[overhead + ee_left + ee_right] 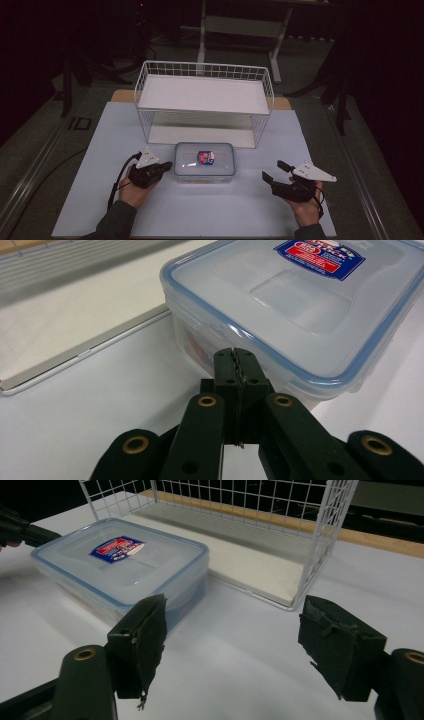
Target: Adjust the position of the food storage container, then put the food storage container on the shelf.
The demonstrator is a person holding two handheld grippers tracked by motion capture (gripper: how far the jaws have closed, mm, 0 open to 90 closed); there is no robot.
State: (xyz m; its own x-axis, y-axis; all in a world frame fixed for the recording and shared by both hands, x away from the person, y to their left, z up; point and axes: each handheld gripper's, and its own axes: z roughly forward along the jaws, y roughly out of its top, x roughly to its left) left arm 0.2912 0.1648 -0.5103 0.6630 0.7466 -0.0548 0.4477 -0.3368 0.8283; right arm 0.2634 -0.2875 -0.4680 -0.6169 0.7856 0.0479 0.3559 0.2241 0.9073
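Note:
A clear plastic food box [204, 162] with a blue-rimmed lid and a red and blue label lies on the white table, just in front of the wire rack. My left gripper [167, 165] is shut with nothing between its jaws, and its tip is at the box's left side. In the left gripper view the closed tips [235, 360] stand right against the box's [300, 305] side wall, just under the lid rim. My right gripper [271, 172] stands open, a hand's width right of the box. Between its wide jaws [230, 640] is bare table, with the box [120, 565] ahead at left.
A white wire rack [205, 100] with a white upper shelf and a lower board stands behind the box, its open front towards me. The white table cover [210, 210] extends in front of both hands. Dark floor and table legs lie beyond.

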